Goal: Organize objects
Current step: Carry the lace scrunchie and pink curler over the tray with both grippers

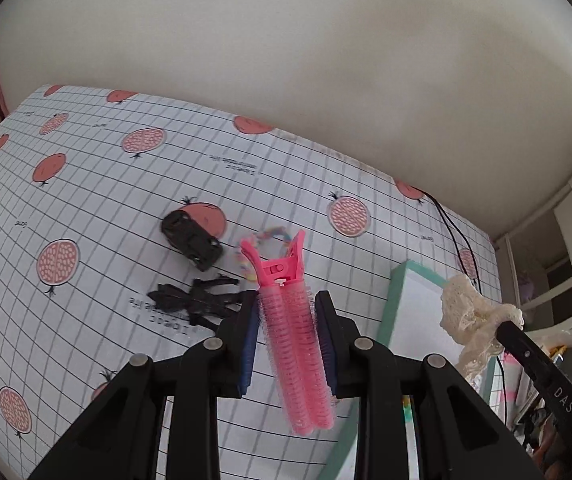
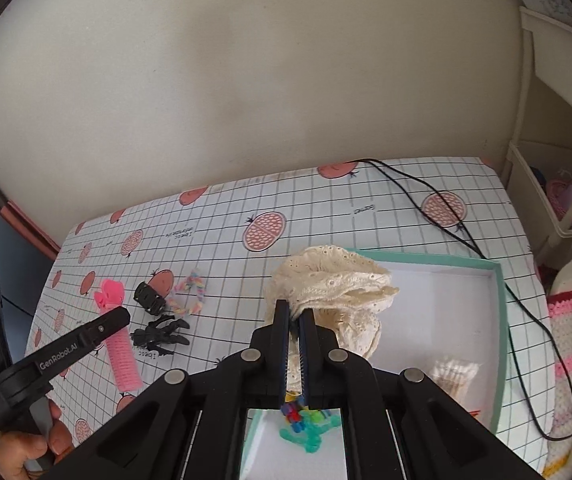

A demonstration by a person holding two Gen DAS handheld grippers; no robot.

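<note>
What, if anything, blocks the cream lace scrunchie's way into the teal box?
Nothing visible does. The right gripper holds the cream lace scrunchie over the teal box. Its white floor is bare below, with a cotton swab bundle to the right and colourful small items nearer the camera.

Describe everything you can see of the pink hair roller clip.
The roller clip is bright pink plastic: two long bristly ribbed rollers side by side, joined at one end by a hinged clip with two flared handles. The left gripper is shut on its rollers, blue pads pressing both sides, and holds it above the table, handles pointing away from the camera. In the right wrist view it hangs handles up.
</note>
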